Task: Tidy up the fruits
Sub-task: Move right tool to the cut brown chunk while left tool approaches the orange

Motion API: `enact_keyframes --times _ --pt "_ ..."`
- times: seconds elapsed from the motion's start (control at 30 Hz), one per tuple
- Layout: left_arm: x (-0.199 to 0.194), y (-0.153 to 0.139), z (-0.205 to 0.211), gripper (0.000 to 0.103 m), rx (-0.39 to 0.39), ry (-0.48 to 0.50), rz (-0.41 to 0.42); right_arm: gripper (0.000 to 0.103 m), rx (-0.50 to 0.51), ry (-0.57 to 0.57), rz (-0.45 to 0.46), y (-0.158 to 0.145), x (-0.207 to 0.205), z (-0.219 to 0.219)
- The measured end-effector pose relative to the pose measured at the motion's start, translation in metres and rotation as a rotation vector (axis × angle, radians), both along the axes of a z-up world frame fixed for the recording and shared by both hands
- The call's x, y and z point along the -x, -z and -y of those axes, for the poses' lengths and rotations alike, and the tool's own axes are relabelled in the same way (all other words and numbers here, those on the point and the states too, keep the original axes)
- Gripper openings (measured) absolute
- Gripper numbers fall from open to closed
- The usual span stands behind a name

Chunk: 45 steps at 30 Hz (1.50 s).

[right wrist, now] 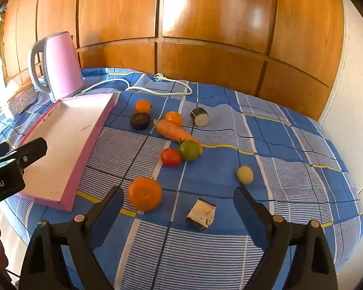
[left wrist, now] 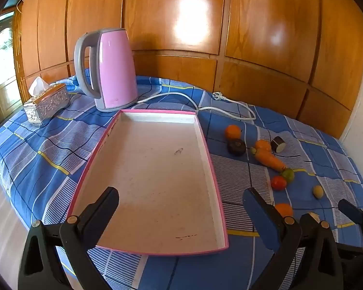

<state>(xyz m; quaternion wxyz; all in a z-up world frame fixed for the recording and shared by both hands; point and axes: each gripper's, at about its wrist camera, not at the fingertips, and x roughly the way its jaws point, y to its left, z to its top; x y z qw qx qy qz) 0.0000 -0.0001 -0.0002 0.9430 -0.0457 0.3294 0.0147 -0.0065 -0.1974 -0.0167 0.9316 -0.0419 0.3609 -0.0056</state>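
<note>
Blue checked cloth (right wrist: 290,145) covers the desk, glossy wooden panels (left wrist: 181,24) right behind it. Far left, a silver tissue box (left wrist: 46,104) near the edge, then the pink kettle (left wrist: 109,70) with its white cord (right wrist: 157,87) trailing along the back. The left gripper (left wrist: 181,205) hangs over the pink tray (left wrist: 215,176), jaws wide, nothing between them. Right of the tray the fruits lie scattered: a carrot (right wrist: 174,130), a red tomato (right wrist: 171,157) touching a green one (right wrist: 189,150). Nearest, an orange (right wrist: 145,194) just ahead of the right gripper (right wrist: 179,203), jaws wide and holding nothing. Open cloth runs to the right edge.
</note>
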Motion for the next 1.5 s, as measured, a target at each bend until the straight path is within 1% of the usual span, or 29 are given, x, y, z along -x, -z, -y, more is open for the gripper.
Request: enact_keyframes --times 0.1,0.13,0.2,0.23,0.27,0.43,0.73,0.93,1.0,1.03,1.27,1.5 --pt "0.001 0.000 0.000 0.103 -0.003 0.009 0.005 0.093 -0.003 0.000 0.003 -0.001 0.000 0.000" --pt "0.005 0.003 0.000 0.103 -0.004 0.006 0.026 0.093 -0.004 0.001 0.005 0.000 0.000 0.000" --pt "0.003 0.003 0.004 0.103 -0.017 0.008 0.008 0.093 -0.007 0.003 0.008 0.001 0.001 -0.001" --pt "0.005 0.001 -0.004 0.103 0.006 0.003 0.015 0.093 -0.007 0.004 0.008 0.001 0.001 -0.001" --pt "0.007 0.001 -0.005 0.103 0.007 0.005 0.020 0.093 -0.009 0.007 0.005 0.001 0.000 0.000" --pt "0.001 -0.002 0.005 0.103 -0.009 0.003 0.007 0.093 -0.020 0.020 -0.003 0.000 0.000 0.004" --pt "0.001 -0.001 0.011 0.103 0.009 0.042 -0.002 0.093 -0.023 0.019 -0.002 -0.002 0.002 0.007" --pt "0.002 -0.002 0.012 0.103 0.013 0.063 -0.004 0.086 -0.038 0.019 -0.011 -0.001 0.002 0.009" --pt "0.003 -0.002 0.014 0.103 0.009 0.067 -0.003 0.081 -0.044 0.018 -0.017 -0.001 0.003 0.010" --pt "0.004 -0.002 0.013 0.103 0.009 0.070 -0.003 0.080 -0.046 0.019 -0.020 0.000 0.003 0.010" --pt "0.004 -0.003 0.013 0.103 0.000 0.067 -0.001 0.078 -0.064 0.026 -0.031 0.002 0.005 0.015" --pt "0.004 -0.003 0.016 0.103 -0.006 0.088 0.001 0.078 -0.081 0.036 -0.043 0.005 0.009 0.023"
